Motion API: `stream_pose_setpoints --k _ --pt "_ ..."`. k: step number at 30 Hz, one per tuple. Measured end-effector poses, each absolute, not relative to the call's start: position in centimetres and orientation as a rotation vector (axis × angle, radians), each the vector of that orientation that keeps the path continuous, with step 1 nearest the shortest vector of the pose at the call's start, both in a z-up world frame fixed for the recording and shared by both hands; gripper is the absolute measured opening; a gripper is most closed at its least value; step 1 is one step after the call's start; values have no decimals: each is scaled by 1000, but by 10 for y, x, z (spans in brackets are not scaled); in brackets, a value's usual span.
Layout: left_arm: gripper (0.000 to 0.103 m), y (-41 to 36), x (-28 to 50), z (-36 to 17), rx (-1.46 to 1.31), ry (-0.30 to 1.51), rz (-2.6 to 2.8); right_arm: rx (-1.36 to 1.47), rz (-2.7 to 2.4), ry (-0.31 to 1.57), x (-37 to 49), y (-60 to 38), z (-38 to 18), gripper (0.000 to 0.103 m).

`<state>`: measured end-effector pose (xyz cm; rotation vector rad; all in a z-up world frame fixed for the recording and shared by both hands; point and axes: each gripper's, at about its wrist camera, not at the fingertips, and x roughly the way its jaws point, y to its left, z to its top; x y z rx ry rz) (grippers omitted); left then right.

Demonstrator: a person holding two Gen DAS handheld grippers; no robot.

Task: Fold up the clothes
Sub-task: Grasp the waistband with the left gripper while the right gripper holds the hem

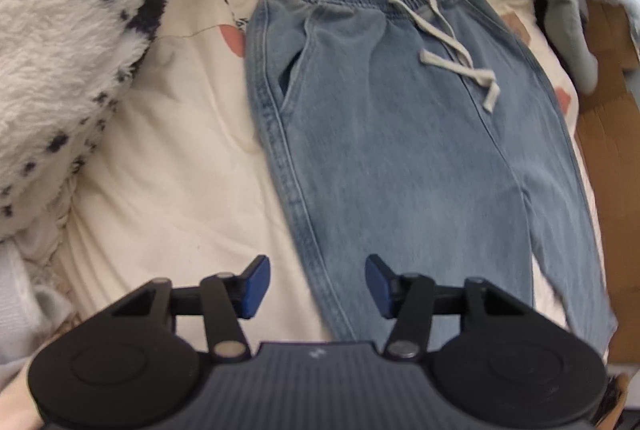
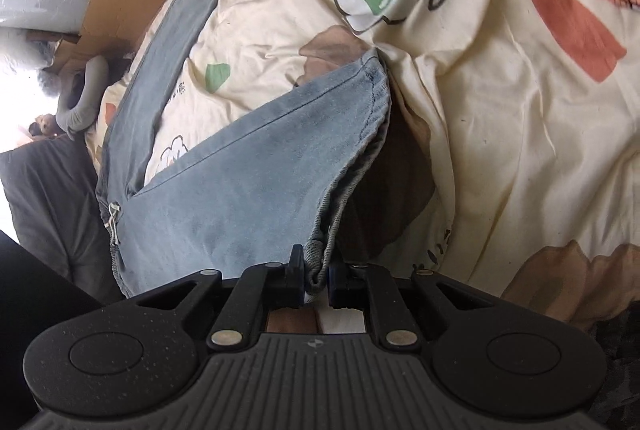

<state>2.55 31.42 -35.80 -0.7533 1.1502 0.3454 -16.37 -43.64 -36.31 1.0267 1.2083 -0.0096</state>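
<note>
right gripper (image 2: 316, 276) pinching jeans (image 2: 256, 166) hem, left gripper (image 1: 317, 284) open over side seam

"BAO" on the printed bedsheet (image 2: 500, 78)

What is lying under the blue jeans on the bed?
Under the jeans lies a cream printed bedsheet, visible all around them. The right gripper lifts one leg hem, exposing a brown print patch. The sheet beneath the rest stays covered.
</note>
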Motion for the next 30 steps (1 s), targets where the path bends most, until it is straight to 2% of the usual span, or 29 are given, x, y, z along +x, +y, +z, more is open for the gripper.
stream_pose_setpoints --k 5,17,22,29,30 --pt "38 321 29 -376 -830 1127 376 1005 -31 1191 -160 -437 -344 8" --pt "37 326 31 -409 -955 1050 384 923 -79 1150 -142 -431 -292 8" --pt "29 342 27 -411 -1060 937 394 887 -90 1150 -137 -426 -277 8" --pt "28 362 19 -424 -1189 839 390 887 -123 1121 -129 -421 -261 8" --pt "25 364 18 -425 -1207 827 393 885 -128 1118 -128 -420 -259 8"
